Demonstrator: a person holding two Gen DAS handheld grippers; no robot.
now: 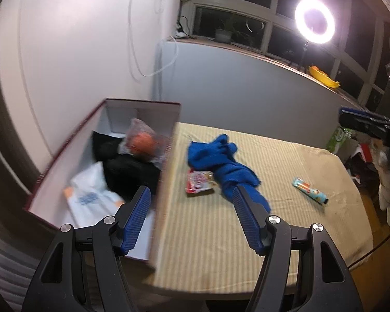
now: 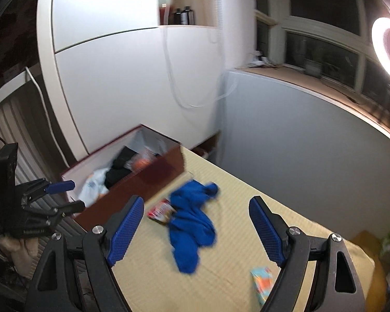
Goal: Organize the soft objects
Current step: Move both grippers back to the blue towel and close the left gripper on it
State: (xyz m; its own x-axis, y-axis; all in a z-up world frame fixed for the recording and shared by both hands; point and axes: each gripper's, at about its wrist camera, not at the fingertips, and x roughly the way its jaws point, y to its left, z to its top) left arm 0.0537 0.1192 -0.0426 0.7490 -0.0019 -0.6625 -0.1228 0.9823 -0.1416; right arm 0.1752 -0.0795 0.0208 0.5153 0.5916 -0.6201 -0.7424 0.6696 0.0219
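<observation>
Right wrist view catches the left tool (image 2: pixel 65 195) hanging wide by the box's (image 2: pixel 153 176) near left corner, holding nothing; only the left view shows the whole teal packet (image 1: pixel 310 190) out right on the worktop (image 1: pixel 208 234). Right tool (image 2: pixel 196 230) spread wide, empty, with the blue cloth (image 2: pixel 192 223) lying between and beyond its fingers, touching a red snack packet (image 2: pixel 160 210)
</observation>
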